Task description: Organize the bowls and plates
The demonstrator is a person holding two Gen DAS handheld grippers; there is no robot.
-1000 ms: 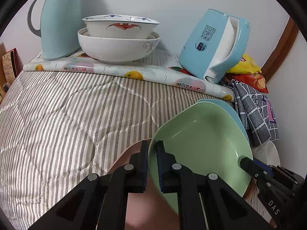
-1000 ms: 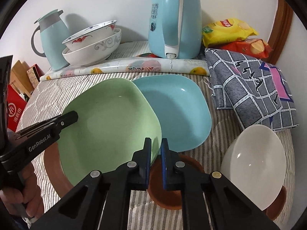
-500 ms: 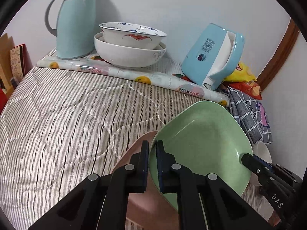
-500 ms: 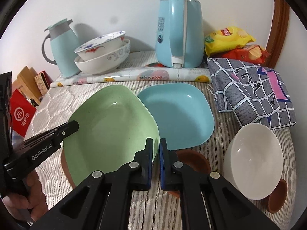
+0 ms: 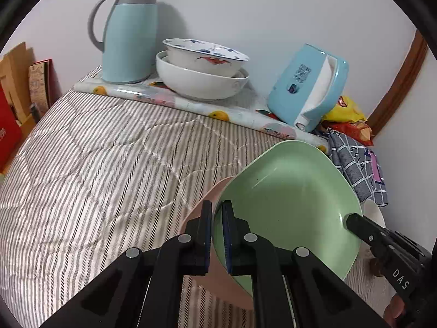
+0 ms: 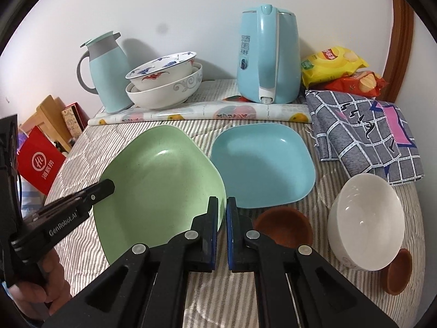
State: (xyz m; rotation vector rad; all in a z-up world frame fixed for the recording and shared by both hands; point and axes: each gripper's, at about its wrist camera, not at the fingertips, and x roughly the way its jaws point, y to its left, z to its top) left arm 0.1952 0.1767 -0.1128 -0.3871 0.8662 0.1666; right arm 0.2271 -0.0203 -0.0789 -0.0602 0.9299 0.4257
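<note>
A green plate [image 6: 161, 180] is held tilted above the striped cloth by both grippers. My left gripper [image 5: 216, 224] is shut on its left rim and shows in the right wrist view [image 6: 105, 187]. My right gripper [image 6: 222, 213] is shut on its right rim and shows in the left wrist view [image 5: 352, 220]. A pink-brown plate [image 5: 207, 205] lies under the green one. A blue plate [image 6: 262, 164] lies flat beside it. A white bowl [image 6: 366, 213], a brown bowl [image 6: 284, 227] and another small brown bowl [image 6: 400, 273] sit to the right.
Two stacked white patterned bowls [image 6: 166, 82] stand at the back on a fruit-print mat [image 6: 202, 113], between a light-blue thermos [image 6: 106, 71] and a blue kettle [image 6: 267, 57]. A checked cloth [image 6: 363, 134] and snack bags [image 6: 338, 68] lie at the back right. Boxes [image 6: 41, 158] stand off the left edge.
Both grippers have lifted the green plate up and away from the blue plate, toward the left. The blue plate is now fully uncovered.
</note>
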